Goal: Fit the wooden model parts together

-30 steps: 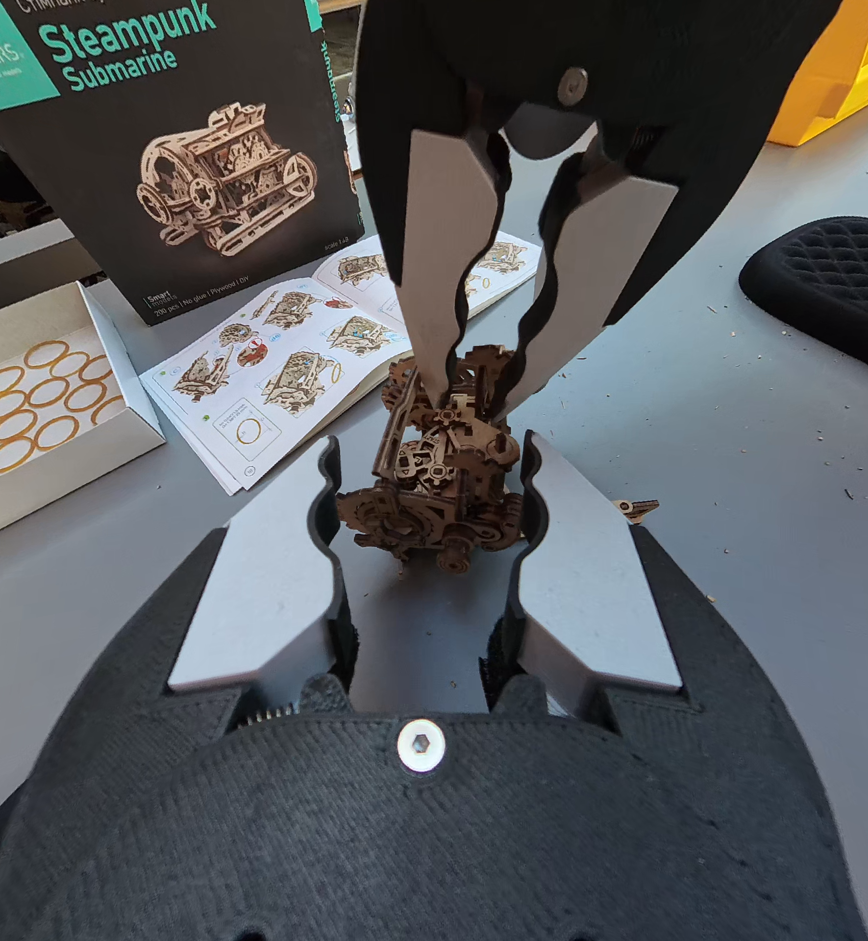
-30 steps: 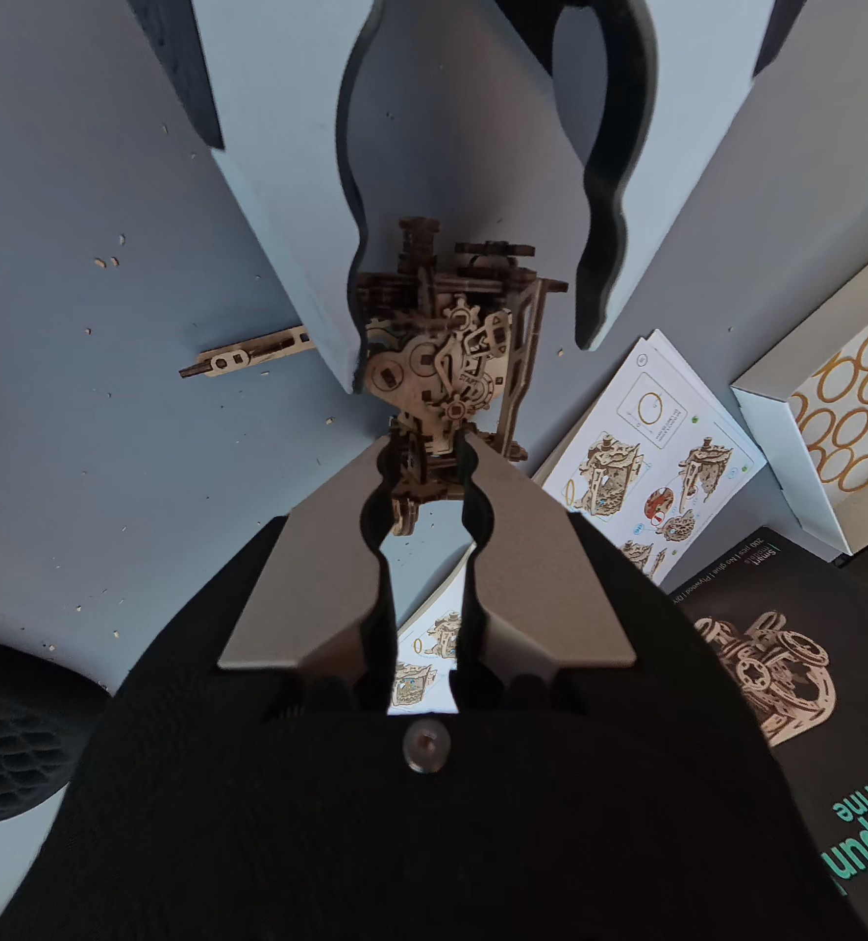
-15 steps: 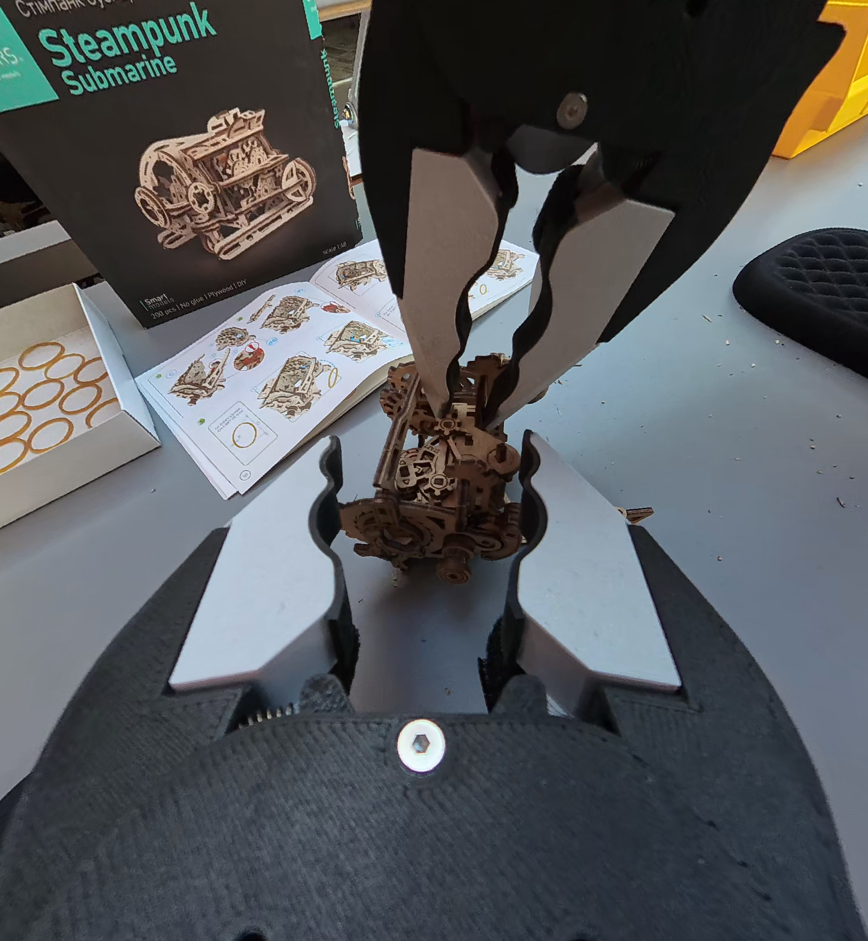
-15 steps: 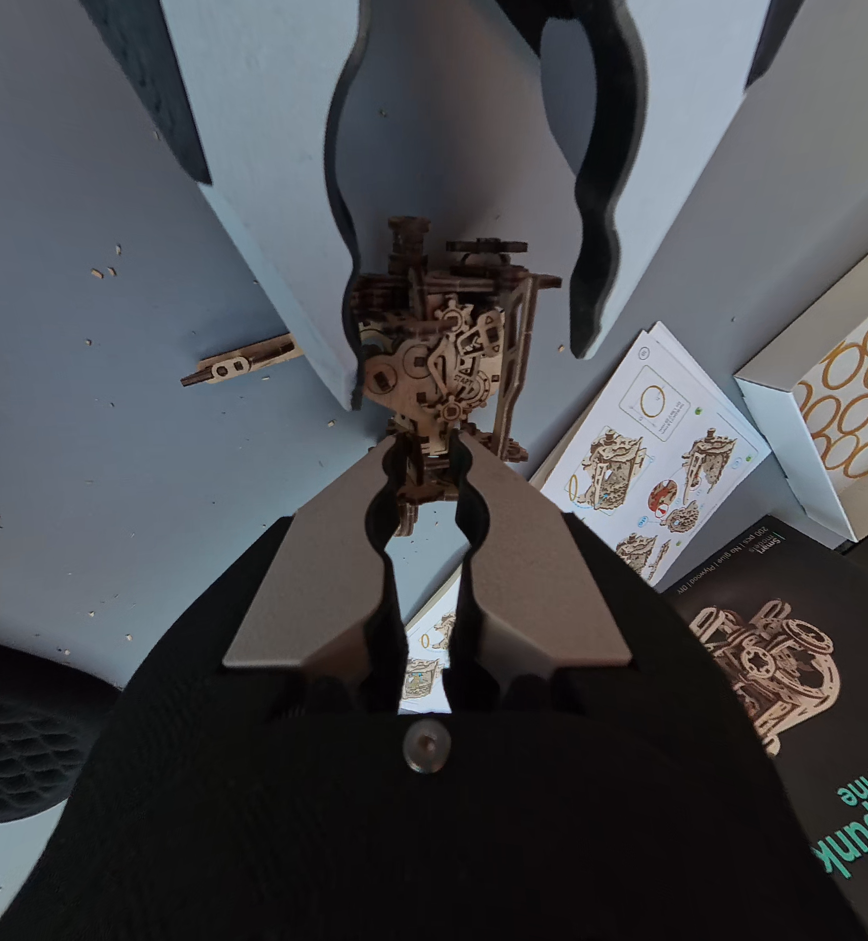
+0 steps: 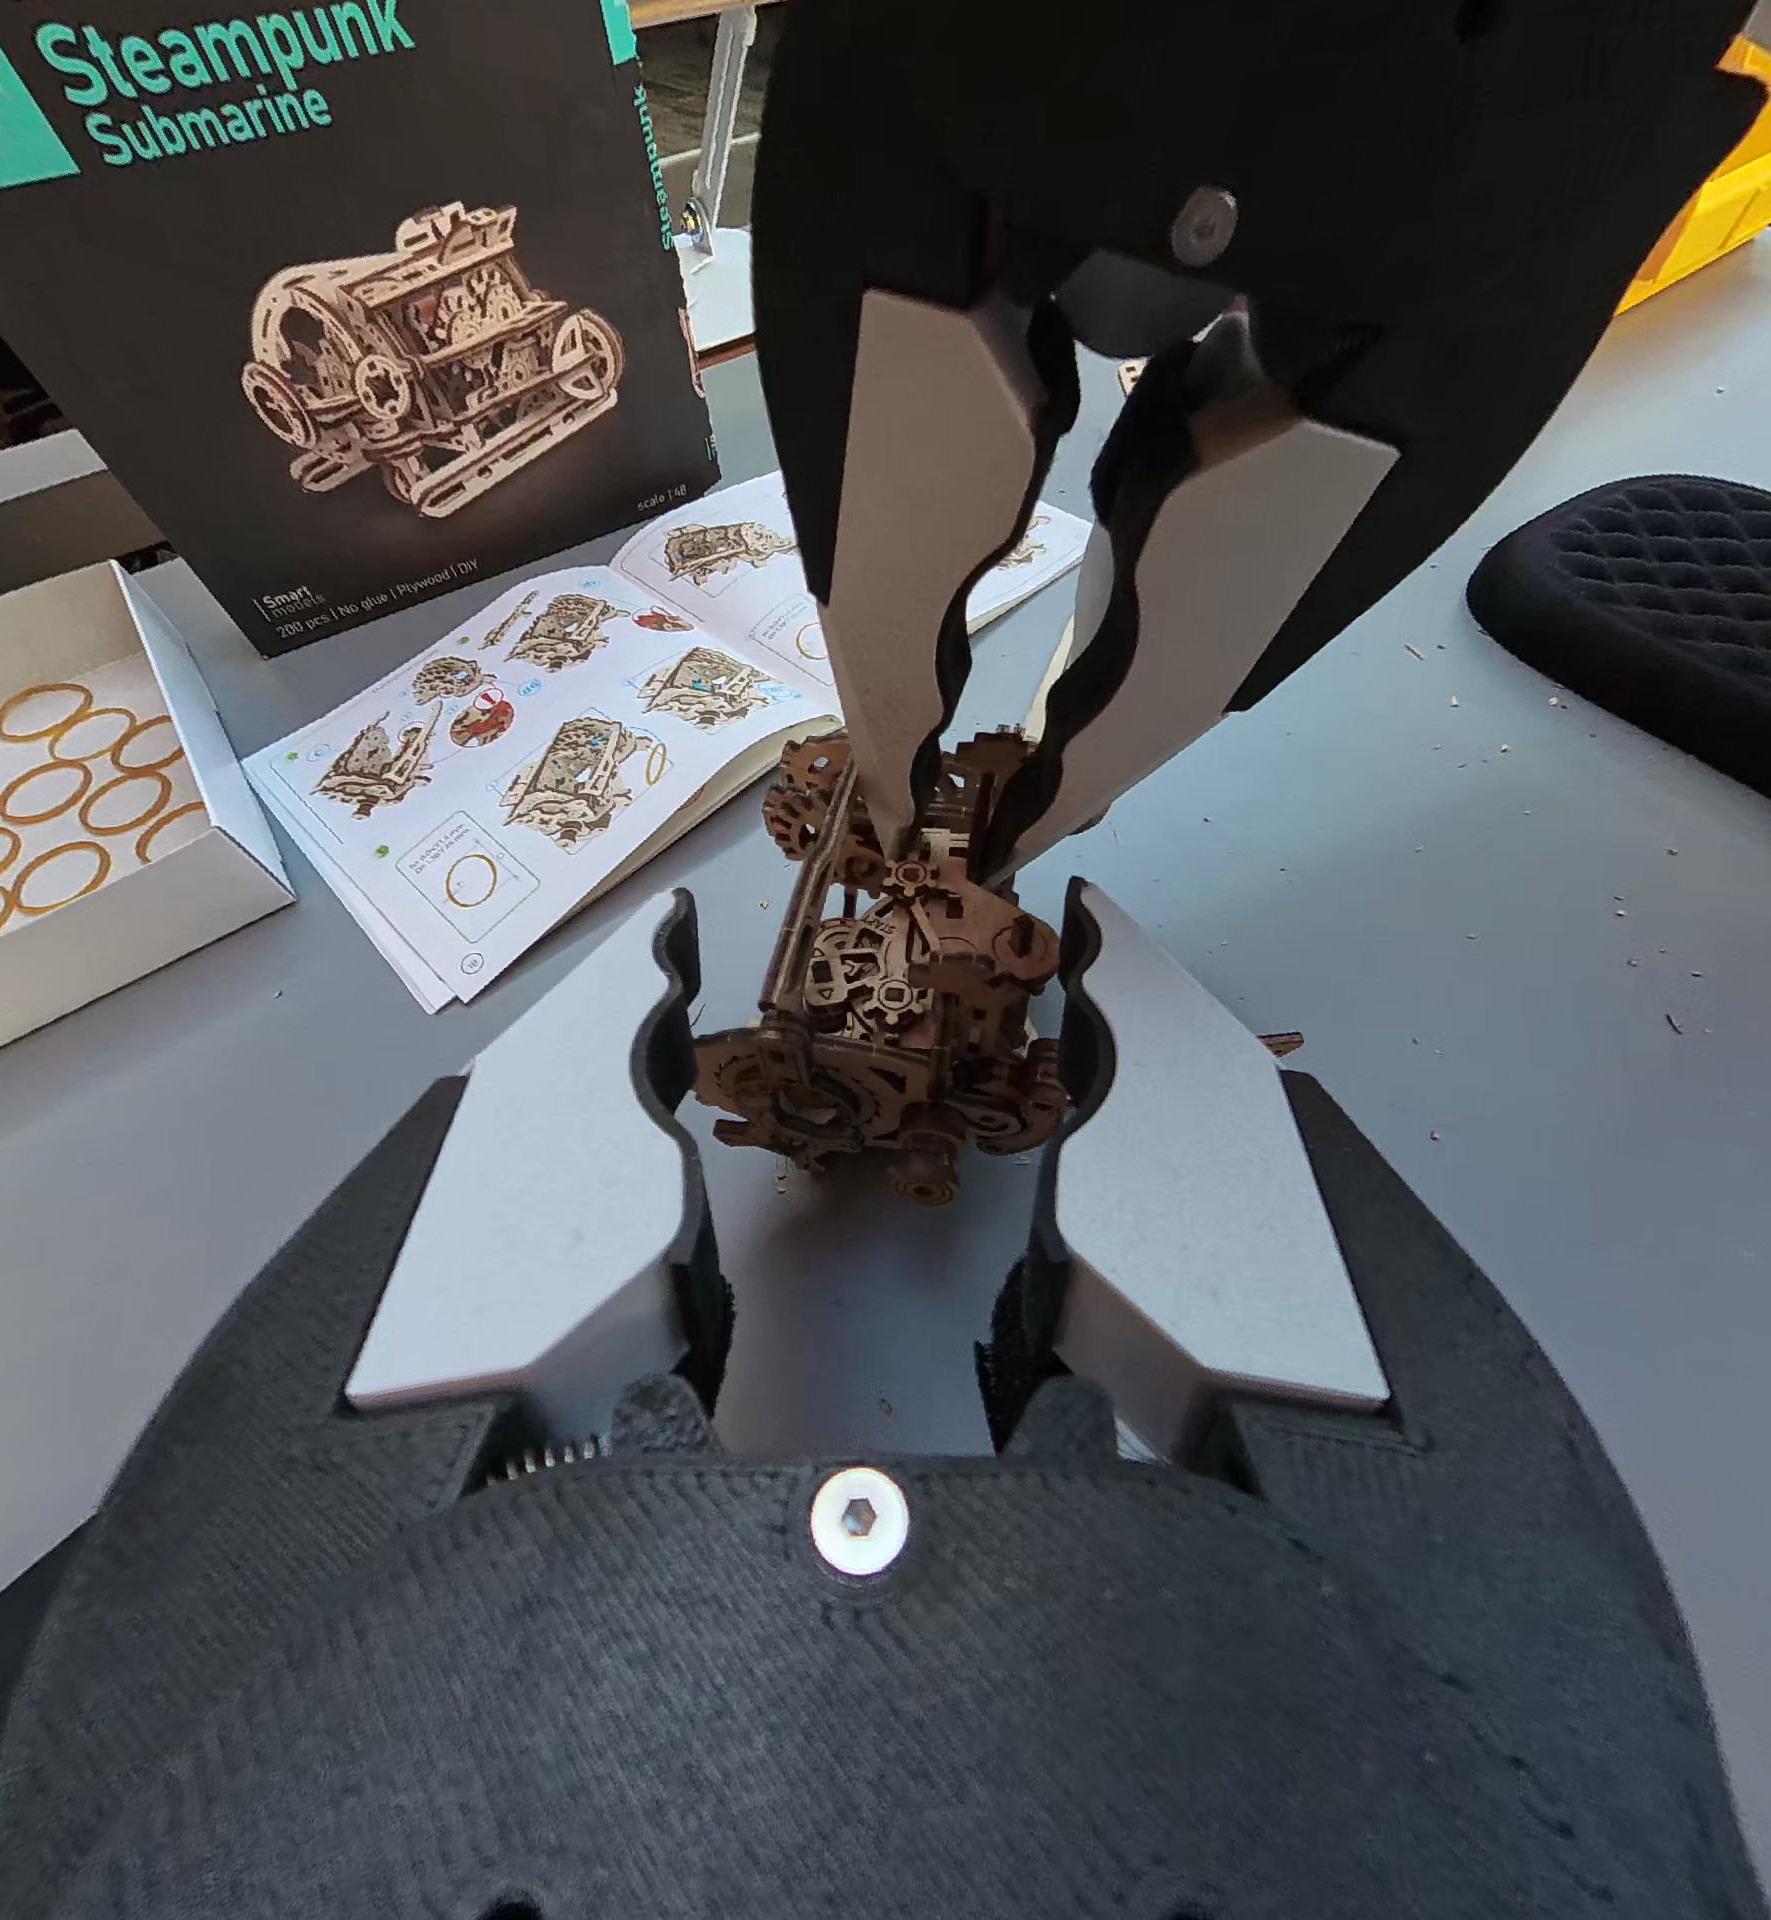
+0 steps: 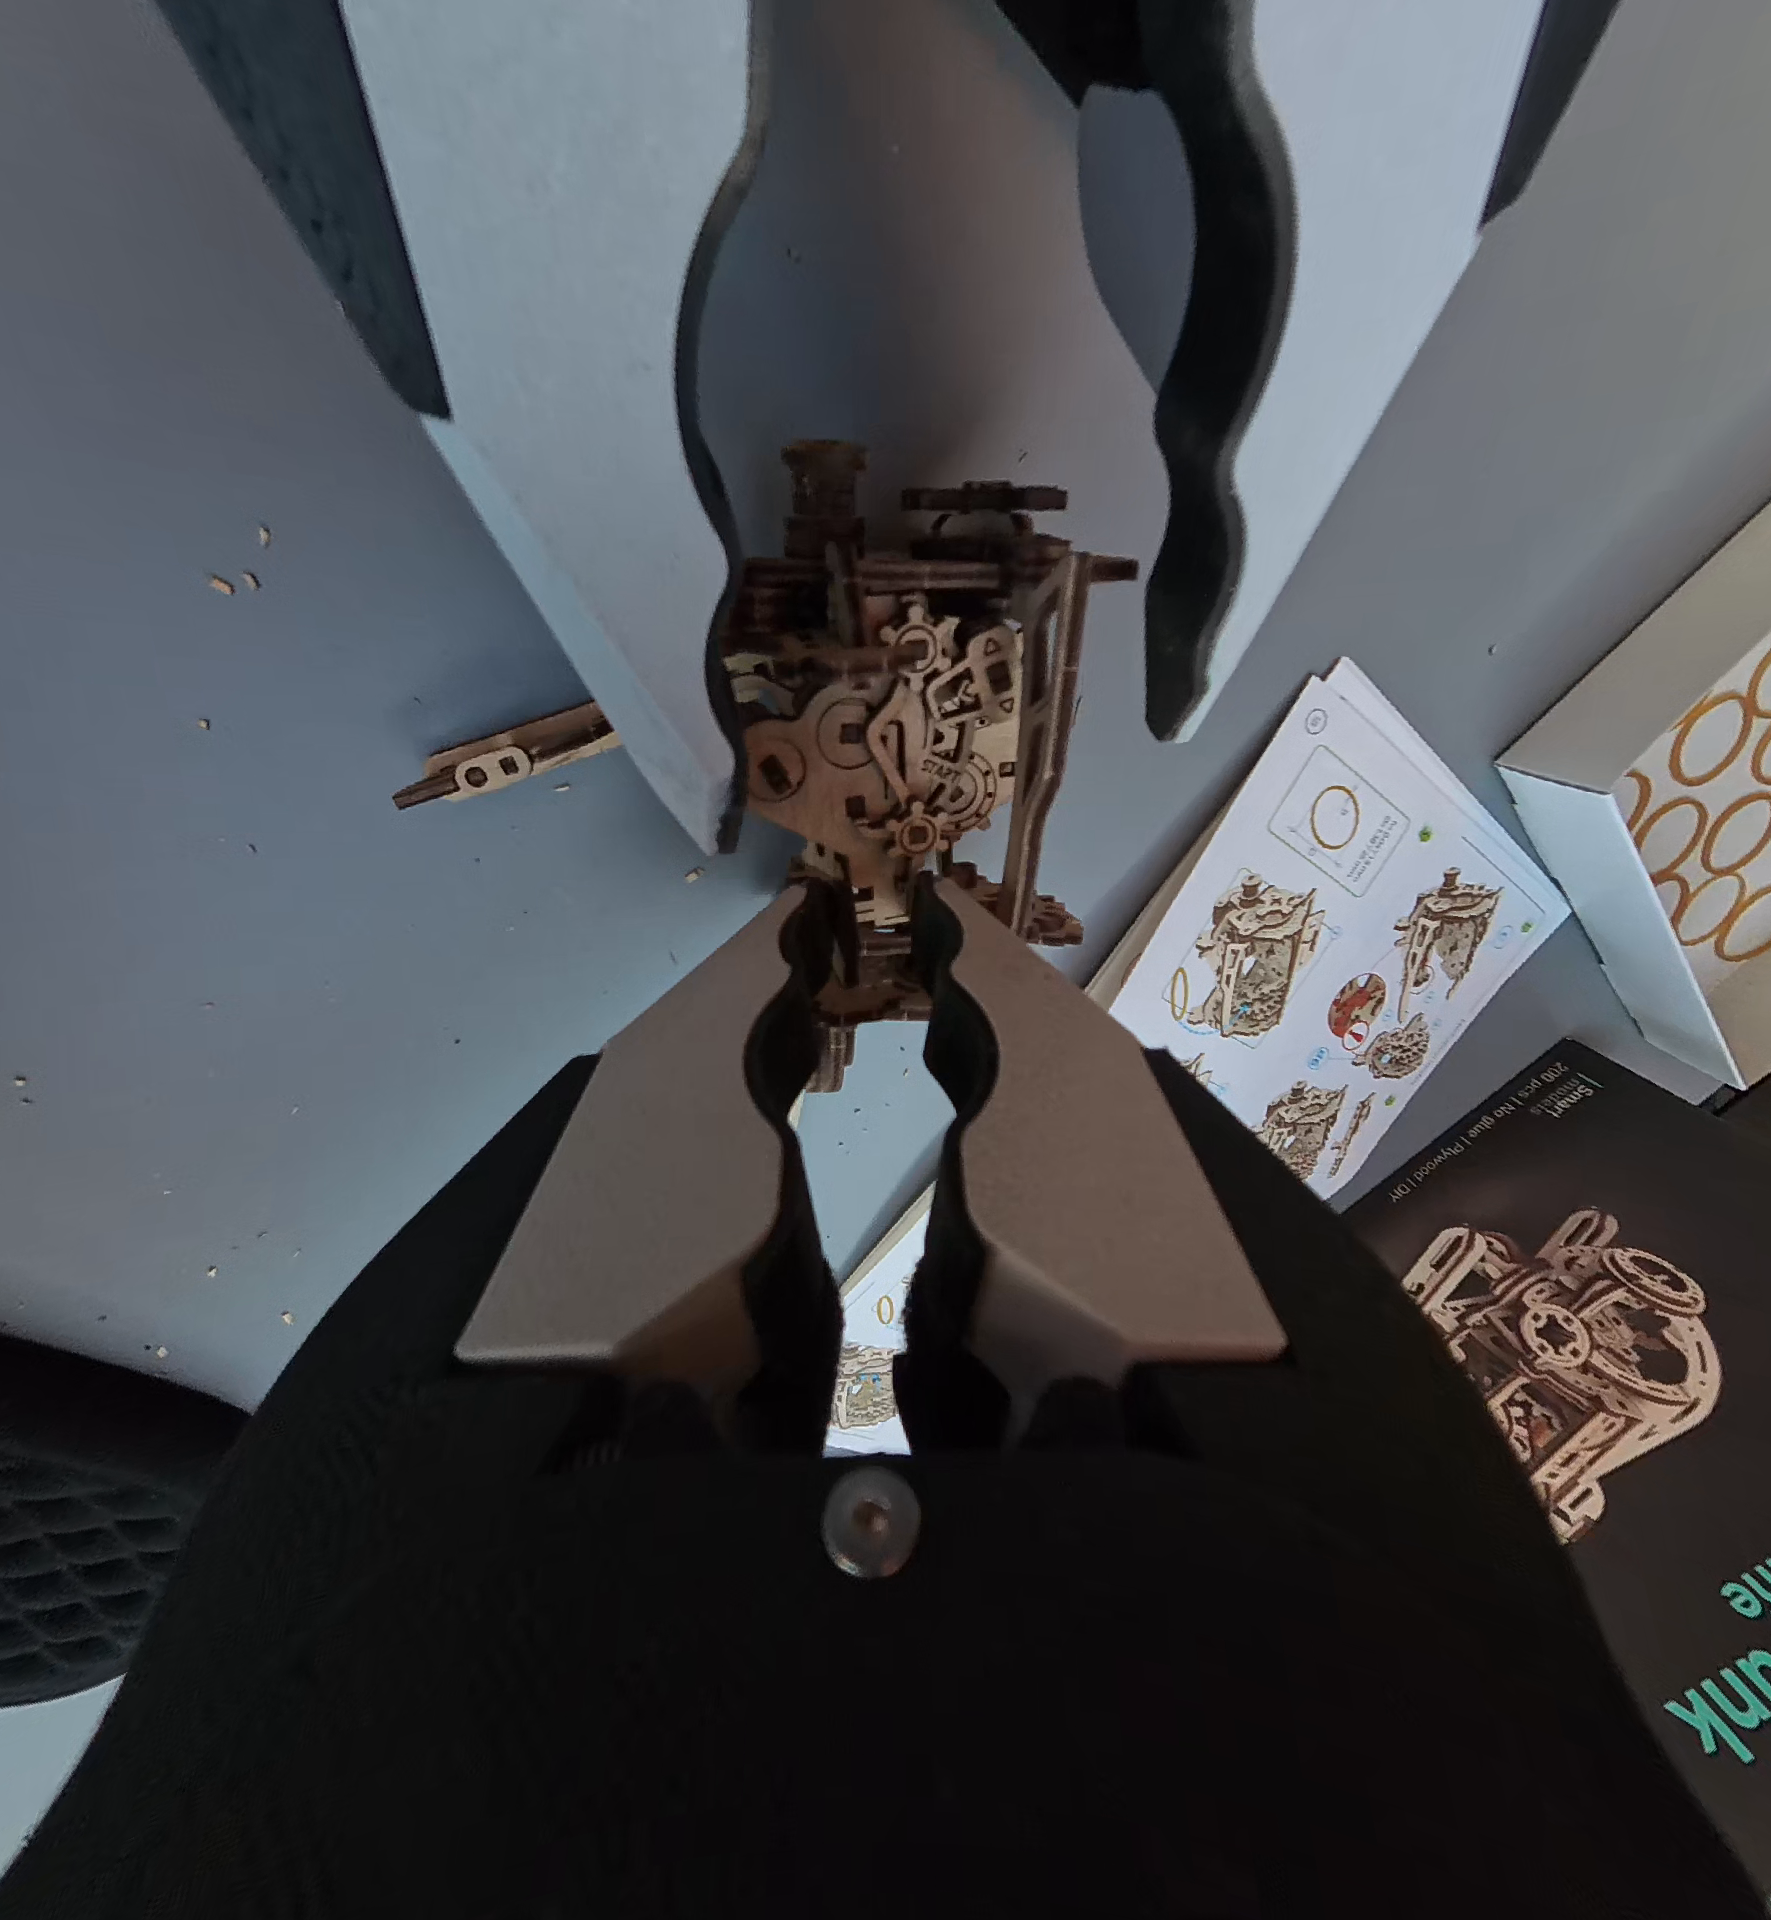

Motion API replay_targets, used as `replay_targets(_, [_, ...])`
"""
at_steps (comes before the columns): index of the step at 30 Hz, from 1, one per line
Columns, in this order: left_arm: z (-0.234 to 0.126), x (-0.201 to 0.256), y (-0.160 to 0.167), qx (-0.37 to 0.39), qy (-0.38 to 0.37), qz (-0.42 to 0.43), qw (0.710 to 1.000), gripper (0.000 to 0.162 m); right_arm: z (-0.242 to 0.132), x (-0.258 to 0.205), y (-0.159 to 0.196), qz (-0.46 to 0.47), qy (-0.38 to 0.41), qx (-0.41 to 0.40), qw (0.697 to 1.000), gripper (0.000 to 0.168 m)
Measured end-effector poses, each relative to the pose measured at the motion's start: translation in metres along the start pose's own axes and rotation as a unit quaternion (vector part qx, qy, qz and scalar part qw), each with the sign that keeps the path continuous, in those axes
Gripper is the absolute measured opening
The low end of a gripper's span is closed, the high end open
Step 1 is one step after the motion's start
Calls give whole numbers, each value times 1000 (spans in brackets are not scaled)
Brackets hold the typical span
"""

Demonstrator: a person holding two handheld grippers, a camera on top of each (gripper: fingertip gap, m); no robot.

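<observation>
A partly built brown wooden model (image 5: pixel 891 997) stands on the grey table (image 5: pixel 1483 935), tipped a little. My left gripper (image 5: pixel 878 904) is set wide with one finger on each side of the model's base, holding it. My right gripper (image 5: pixel 948 847) comes down from above, nearly shut, and pinches a wooden part at the model's top. In the right wrist view the right gripper (image 6: pixel 868 904) grips that top part, and the model (image 6: pixel 891 727) sits between the left gripper's fingers (image 6: pixel 600 520). A loose flat wooden piece (image 6: pixel 507 764) lies on the table beside the left gripper.
A dark kit box (image 5: pixel 320 312) stands at the back left. An open instruction booklet (image 5: pixel 569 769) lies in front of it. A white tray of rubber bands (image 5: pixel 39 810) is at the far left. A black quilted pad (image 5: pixel 1691 634) and a yellow bin (image 5: pixel 1754 177) are at the right. My two grippers' fingertips are within a few centimetres of each other. My left tips are roughly 6 cm from the loose flat wooden piece (image 6: pixel 507 764).
Both grippers keep their hold. The model has tipped slightly and the right gripper has shifted a little with it. The loose piece has not moved.
</observation>
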State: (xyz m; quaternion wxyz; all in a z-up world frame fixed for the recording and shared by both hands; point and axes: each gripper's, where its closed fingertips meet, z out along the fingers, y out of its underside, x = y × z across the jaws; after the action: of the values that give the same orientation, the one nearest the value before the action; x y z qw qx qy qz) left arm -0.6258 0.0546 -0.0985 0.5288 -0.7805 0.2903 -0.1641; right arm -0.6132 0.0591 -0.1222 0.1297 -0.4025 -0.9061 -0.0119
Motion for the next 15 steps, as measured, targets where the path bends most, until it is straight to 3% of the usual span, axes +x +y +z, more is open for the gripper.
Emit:
replay_targets(6, [0,1,4,-10,3,0,1000,70,-1,-8,-1,20,-30,2,999,16])
replay_targets(10, [-5,3,0,1,9,-6,1000,71,-5,-2,-2,0,8,11,1000,15])
replay_targets(15, [-25,3,-16,44,26,-37,998,74,-15,-1,-5,-44,112,70,990,15])
